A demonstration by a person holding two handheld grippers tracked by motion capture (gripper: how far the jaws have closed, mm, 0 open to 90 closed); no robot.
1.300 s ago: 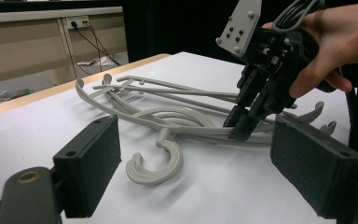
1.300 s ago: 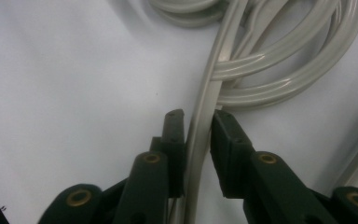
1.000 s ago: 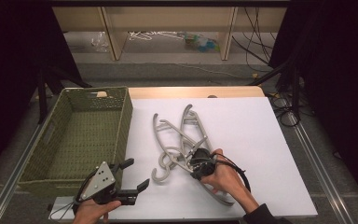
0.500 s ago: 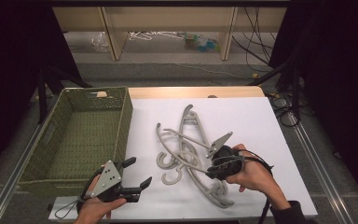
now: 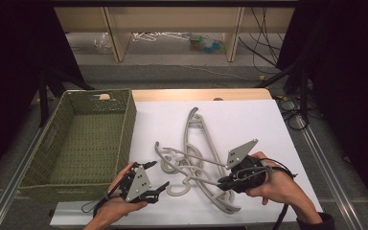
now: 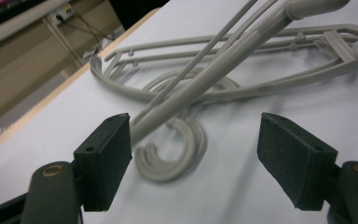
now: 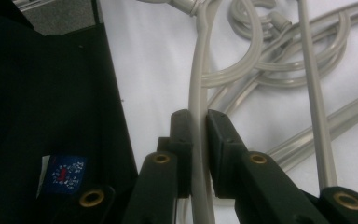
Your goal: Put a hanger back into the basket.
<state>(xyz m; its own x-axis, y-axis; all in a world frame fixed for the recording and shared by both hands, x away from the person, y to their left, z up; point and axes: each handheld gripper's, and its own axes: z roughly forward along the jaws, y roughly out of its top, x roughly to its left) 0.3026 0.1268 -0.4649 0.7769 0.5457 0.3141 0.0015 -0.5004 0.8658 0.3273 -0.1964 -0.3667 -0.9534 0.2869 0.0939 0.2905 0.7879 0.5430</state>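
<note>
Right tongs point(image 5: 226, 182): clamped on a thin grey bar of one hanger point(image 7: 200, 116), the pads pressed on it from both sides. That hanger point(image 5: 206, 178) is lifted at the gripped end, its bar slanting away from the right tongs toward the left tongs.

Left tongs point(image 5: 157, 177): standing wide, nothing pressed between the pads; the jaws have just been closing somewhat. The tip of the raised bar lies just beside one pad point(image 6: 105, 161), contact not determinable. The curled hooks point(image 6: 175, 151) rest on the bench between the two pads, a little ahead of them.

The remaining grey hangers point(image 5: 199, 139) lie tangled on the white bench point(image 5: 249, 120), between and beyond both tongs. A green woven basket point(image 5: 84, 139) stands beyond the left tongs, on their outer side.
</note>
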